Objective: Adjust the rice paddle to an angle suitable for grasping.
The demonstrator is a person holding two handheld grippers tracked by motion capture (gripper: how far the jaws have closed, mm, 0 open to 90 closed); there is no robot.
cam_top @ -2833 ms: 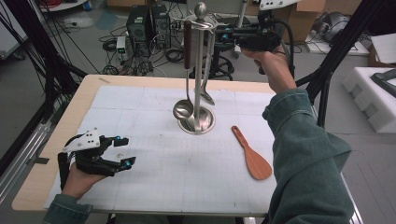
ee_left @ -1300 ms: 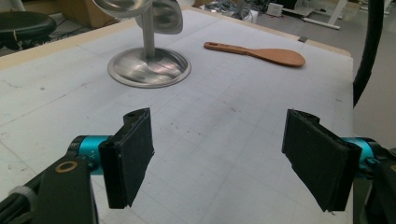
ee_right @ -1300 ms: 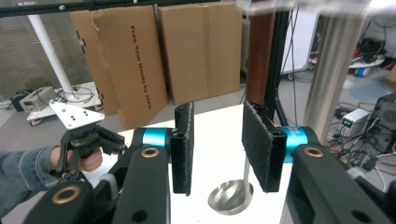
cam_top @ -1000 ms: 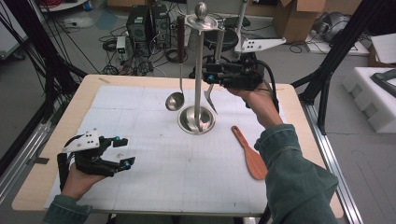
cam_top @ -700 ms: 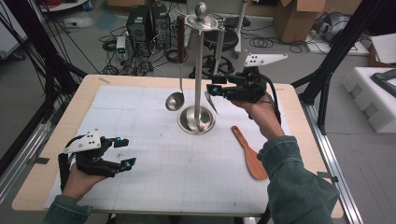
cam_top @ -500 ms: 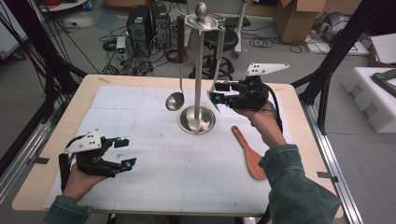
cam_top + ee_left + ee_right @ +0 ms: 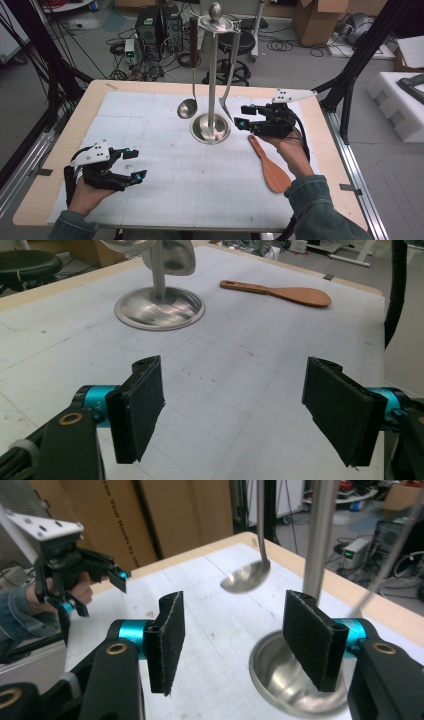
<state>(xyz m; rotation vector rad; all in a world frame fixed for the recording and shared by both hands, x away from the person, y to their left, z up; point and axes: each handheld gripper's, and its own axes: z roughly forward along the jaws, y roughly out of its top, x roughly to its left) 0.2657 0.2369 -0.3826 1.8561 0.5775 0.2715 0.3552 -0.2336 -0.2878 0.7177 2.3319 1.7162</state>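
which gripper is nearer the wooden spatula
Right. The right gripper hovers just above the handle end of the wooden spatula, fingers open and empty. The left gripper rests far across the mat, near the table's opposite side.

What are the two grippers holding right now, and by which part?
Nothing. The left gripper is open over bare table, and the right gripper, whose jaws have just been opening, has nothing between its pads near the steel utensil stand.

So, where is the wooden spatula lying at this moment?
In the high view the wooden spatula lies flat on the table's right side, just right of the steel stand's base, directly under the right claw.
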